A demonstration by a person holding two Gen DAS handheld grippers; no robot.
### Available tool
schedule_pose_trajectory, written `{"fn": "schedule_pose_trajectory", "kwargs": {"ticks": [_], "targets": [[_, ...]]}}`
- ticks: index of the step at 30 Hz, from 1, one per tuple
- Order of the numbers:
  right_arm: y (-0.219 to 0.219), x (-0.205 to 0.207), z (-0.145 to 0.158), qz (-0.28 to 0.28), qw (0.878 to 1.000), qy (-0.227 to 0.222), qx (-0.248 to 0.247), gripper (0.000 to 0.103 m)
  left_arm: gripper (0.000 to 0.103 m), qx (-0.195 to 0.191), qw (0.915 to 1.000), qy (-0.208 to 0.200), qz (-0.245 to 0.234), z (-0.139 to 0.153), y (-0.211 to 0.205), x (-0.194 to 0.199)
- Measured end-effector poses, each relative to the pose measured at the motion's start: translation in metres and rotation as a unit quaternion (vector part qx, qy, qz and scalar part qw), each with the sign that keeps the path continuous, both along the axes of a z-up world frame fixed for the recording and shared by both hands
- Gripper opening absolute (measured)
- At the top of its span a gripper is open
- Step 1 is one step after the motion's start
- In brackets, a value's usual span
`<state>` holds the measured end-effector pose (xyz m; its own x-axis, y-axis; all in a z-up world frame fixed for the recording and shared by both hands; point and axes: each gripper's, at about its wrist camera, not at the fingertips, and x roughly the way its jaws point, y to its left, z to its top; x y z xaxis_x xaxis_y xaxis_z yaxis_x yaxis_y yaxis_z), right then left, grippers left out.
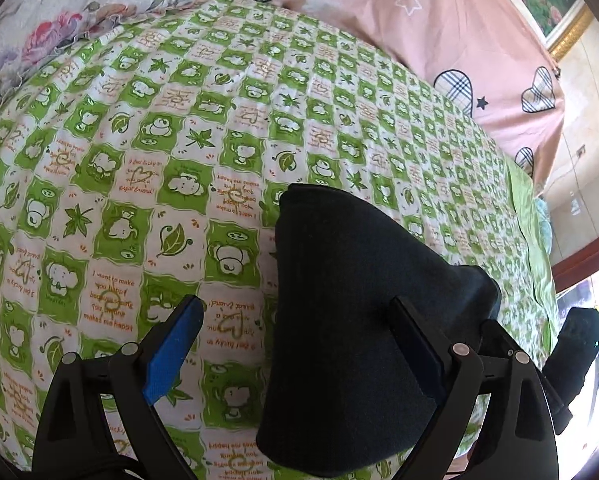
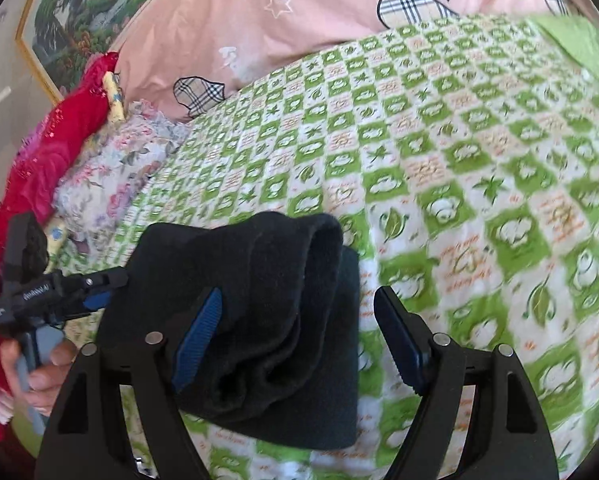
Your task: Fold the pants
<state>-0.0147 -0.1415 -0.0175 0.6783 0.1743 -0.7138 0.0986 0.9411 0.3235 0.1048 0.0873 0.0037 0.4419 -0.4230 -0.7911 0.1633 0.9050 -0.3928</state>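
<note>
Left wrist view: left gripper (image 1: pixel 299 332) spreading wide over green checked bedsheet (image 1: pixel 147 152), gripping nothing, folded black pants (image 1: pixel 351 320) lying flat between its fingers. Right wrist view: hand (image 2: pixel 39 372) holding left gripper at far left, pants bundle in center, right gripper (image 2: pixel 299 320) hovering spread, pads off cloth.

Each black tool (image 2: pixel 297 334) has blue pads (image 2: pixel 197 338), silver screws, perhaps white lettering.
</note>
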Motion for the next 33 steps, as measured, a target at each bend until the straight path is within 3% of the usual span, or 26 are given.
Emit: {"fn": "schedule_pose_trajectory", "kwargs": {"ticks": [5, 8, 11, 16, 26, 28, 32, 33], "targets": [[-0.003, 0.002, -0.019, 0.003, 0.998, 0.024, -0.062, 0.079, 0.095, 0.012, 0.9999, 0.002, -0.005, -0.013, -0.008, -0.002], [-0.019, 0.001, -0.028, -0.005, 0.999, 0.026, -0.043, 0.081, 0.095, 0.022, 0.9997, 0.004, -0.008, -0.020, -0.013, -0.001], [-0.020, 0.000, -0.025, -0.004, 0.998, 0.023, -0.059, 0.081, 0.095, 0.014, 0.9998, 0.005, -0.011, -0.017, -0.012, -0.003], [-0.023, -0.003, -0.023, 0.004, 1.000, 0.022, -0.011, 0.081, 0.094, 0.026, 0.9994, -0.001, -0.024, -0.010, -0.008, -0.017], [-0.015, -0.008, -0.027, 0.032, 0.998, 0.027, 0.046, 0.075, 0.094, 0.023, 0.9993, 0.012, -0.027, -0.031, 0.000, -0.020], [-0.018, -0.007, -0.031, 0.031, 0.997, 0.027, 0.065, 0.075, 0.088, 0.017, 0.9993, 0.010, -0.031, -0.031, -0.001, -0.021], [-0.019, -0.006, -0.036, 0.037, 0.994, 0.028, 0.095, 0.075, 0.052, -0.001, 0.9985, -0.002, -0.054, -0.024, -0.011, -0.029], [-0.018, -0.006, -0.037, 0.041, 0.994, 0.031, 0.100, 0.074, 0.050, 0.006, 0.9985, -0.007, -0.054, -0.022, -0.013, -0.030]]}}
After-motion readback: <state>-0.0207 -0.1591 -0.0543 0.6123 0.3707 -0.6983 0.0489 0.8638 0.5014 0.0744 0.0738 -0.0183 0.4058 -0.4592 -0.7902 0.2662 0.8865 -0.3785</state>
